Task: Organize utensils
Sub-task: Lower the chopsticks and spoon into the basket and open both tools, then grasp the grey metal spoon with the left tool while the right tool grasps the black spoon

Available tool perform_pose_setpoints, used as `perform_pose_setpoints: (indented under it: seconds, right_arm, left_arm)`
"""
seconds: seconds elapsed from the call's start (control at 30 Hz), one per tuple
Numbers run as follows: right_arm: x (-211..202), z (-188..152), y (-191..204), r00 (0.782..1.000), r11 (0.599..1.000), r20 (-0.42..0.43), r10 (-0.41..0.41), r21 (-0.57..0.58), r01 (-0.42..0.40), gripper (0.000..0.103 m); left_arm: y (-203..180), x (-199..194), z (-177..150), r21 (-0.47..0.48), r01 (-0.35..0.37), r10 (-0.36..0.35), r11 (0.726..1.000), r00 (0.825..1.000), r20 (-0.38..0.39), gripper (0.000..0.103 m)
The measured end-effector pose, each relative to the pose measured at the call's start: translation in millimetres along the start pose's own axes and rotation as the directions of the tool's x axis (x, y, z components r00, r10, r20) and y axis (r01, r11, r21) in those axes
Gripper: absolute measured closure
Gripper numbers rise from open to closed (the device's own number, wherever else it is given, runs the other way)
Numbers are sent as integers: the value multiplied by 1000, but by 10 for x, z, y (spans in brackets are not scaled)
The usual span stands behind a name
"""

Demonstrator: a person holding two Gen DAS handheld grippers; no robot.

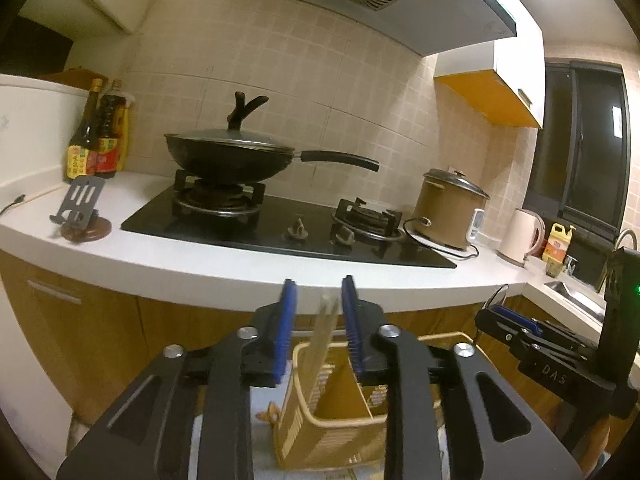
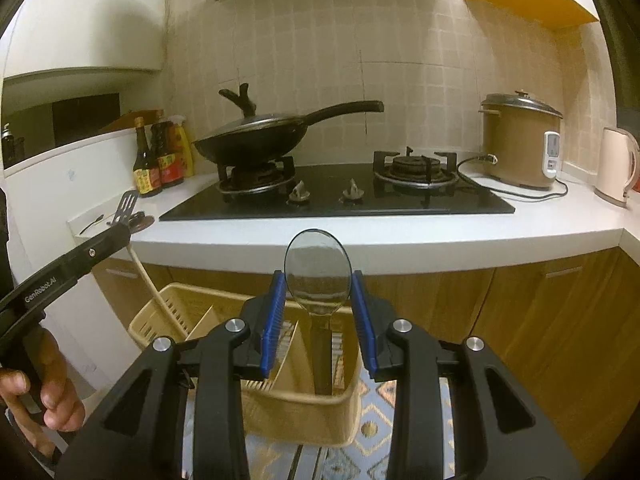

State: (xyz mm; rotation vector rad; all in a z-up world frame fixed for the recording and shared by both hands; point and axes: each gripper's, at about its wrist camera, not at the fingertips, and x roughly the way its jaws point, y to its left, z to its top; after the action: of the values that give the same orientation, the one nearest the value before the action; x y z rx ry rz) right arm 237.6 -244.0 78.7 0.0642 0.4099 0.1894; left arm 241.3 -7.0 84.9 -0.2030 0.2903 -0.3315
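A beige slotted utensil basket (image 1: pixel 320 432) with inner dividers stands low in front of the counter; it also shows in the right wrist view (image 2: pixel 296 412). My left gripper (image 1: pixel 318 292) is open above it, and pale chopsticks (image 1: pixel 326 324) stand upright between its blue pads without being pinched. My right gripper (image 2: pixel 318 284) is open over the basket; a steel spoon (image 2: pixel 318 272) with a dark handle stands bowl-up between its pads, its handle down in a basket compartment. The right gripper also shows at the right of the left wrist view (image 1: pixel 496 312).
A white counter (image 2: pixel 400 240) carries a black gas hob (image 2: pixel 340 196) with a lidded wok (image 2: pixel 256 140), sauce bottles (image 2: pixel 160 160), a rice cooker (image 2: pixel 520 140) and a kettle (image 2: pixel 616 164). Wooden cabinet doors (image 2: pixel 520 304) are below. A patterned mat (image 2: pixel 372 420) lies under the basket.
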Motion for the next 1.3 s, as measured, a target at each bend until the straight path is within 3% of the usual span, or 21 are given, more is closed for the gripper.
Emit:
perform_pose_setpoints:
  seconds: [0.07, 0.2, 0.4, 0.63, 0.7, 0.93, 1.07, 1.17, 1.3]
  right_arm:
    - [-55, -6, 15, 1000, 1000, -19, 17, -1, -17, 72]
    - [-247, -22, 39, 999, 999, -30, 42, 7, -41, 56]
    - [-537, -80, 61, 995, 998, -79, 60, 37, -57, 56]
    - [-772, -241, 105, 975, 995, -205, 86, 61, -75, 56]
    - [-801, -324, 137, 964, 995, -247, 96, 58, -84, 56]
    - [-786, -666, 240, 915, 991, -381, 130, 66, -114, 56]
    - [-756, -857, 280, 894, 992, -429, 127, 61, -112, 56]
    - [-710, -937, 287, 881, 993, -458, 117, 60, -101, 56]
    - [-597, -1114, 274, 842, 995, -529, 102, 70, -77, 56]
  left_arm:
    - [-8, -93, -11, 6, 6, -5, 1000, 1000, -15, 77]
    - [-25, -227, -38, 4, 18, -18, 1000, 997, -70, 71]
    - [-69, -512, -105, 20, 32, -29, 999, 988, -153, 68]
    - [-169, -791, -312, 74, 48, -24, 996, 955, -295, 65]
    - [-178, -827, -406, 82, 51, -20, 995, 939, -344, 65]
    - [-68, -865, -831, 39, 70, -40, 997, 856, -515, 65]
    - [-14, -869, -1071, 20, 84, -56, 996, 812, -581, 65]
    - [11, -841, -1223, 20, 77, -49, 997, 790, -611, 65]
    - [2, -755, -1434, -2, 78, -59, 997, 740, -670, 65]
